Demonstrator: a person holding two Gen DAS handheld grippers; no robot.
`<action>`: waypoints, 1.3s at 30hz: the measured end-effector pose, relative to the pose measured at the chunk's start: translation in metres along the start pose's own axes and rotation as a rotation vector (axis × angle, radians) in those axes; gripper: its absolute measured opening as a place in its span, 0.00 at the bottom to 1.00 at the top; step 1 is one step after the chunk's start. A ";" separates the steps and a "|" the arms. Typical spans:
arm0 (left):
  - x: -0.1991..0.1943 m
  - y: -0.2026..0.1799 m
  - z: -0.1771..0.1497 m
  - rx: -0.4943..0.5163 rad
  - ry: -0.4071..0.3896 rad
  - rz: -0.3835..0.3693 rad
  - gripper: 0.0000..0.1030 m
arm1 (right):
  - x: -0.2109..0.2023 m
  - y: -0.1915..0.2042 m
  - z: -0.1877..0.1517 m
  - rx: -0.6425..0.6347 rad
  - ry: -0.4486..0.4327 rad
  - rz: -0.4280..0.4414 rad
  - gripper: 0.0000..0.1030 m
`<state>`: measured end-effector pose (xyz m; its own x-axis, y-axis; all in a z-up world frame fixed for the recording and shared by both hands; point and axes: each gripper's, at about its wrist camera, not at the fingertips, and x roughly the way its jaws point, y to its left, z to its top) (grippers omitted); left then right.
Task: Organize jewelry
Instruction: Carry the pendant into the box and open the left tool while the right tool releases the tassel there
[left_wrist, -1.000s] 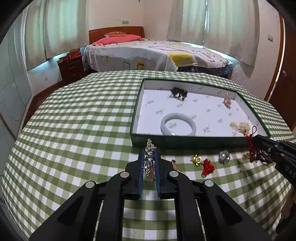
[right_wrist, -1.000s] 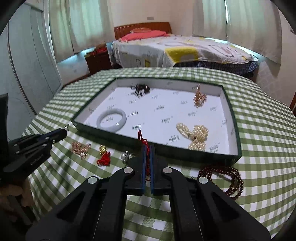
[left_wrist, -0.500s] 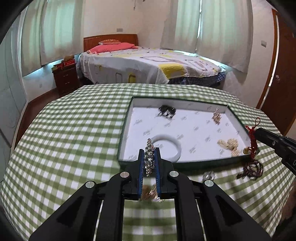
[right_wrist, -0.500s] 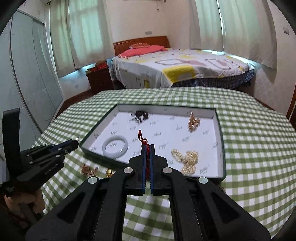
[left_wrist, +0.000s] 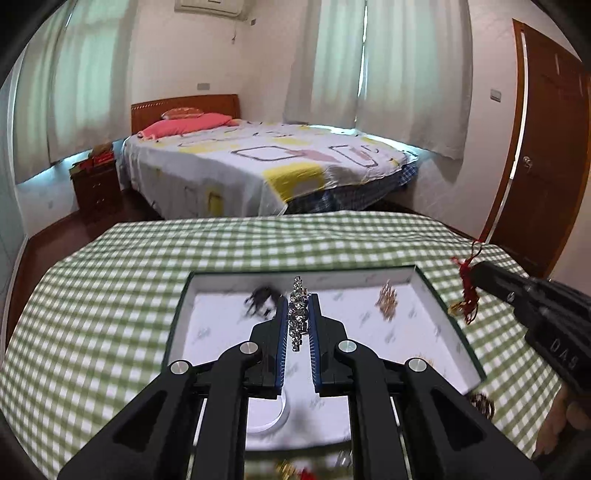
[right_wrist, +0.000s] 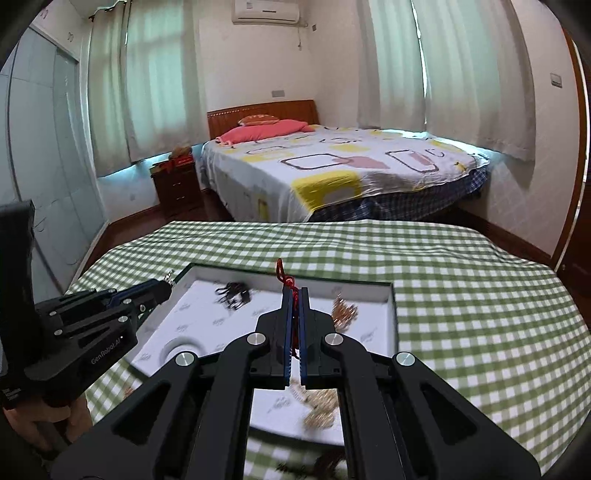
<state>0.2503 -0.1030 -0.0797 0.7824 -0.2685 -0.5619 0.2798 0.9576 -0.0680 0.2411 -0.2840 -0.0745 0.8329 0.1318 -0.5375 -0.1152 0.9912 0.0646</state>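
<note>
here the left gripper (left_wrist: 299, 314) is clamped on a silver rhinestone piece (left_wrist: 300, 306) and the right gripper (right_wrist: 294, 317) on a red knotted cord (right_wrist: 291, 295), both carried above the white-lined tray (left_wrist: 424, 284). presumably each goes in beside the dark piece (left_wrist: 264, 300) and gold piece (left_wrist: 386, 300) (white bangle (right_wrist: 177, 345) too); more jewelry lies blurred on the checked cloth (left_wrist: 110, 295).

Tray (left_wrist: 177, 325) is sitting on table (left_wrist: 110, 295) w/ bangle (right_wrist: 173, 347) lying inside near its front-left corner; bed (left_wrist: 258, 170) is standing behind table
</note>
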 end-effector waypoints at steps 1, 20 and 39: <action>0.004 -0.002 0.002 0.001 0.000 -0.001 0.11 | 0.005 -0.002 0.000 0.001 0.006 -0.006 0.03; 0.094 -0.022 -0.032 -0.017 0.232 0.014 0.11 | 0.095 -0.032 -0.045 0.032 0.245 -0.042 0.03; 0.101 -0.017 -0.040 -0.044 0.275 0.024 0.47 | 0.096 -0.030 -0.049 0.031 0.257 -0.035 0.27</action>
<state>0.3026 -0.1428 -0.1684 0.6067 -0.2130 -0.7658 0.2340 0.9686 -0.0841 0.2979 -0.3017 -0.1691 0.6707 0.0953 -0.7356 -0.0691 0.9954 0.0659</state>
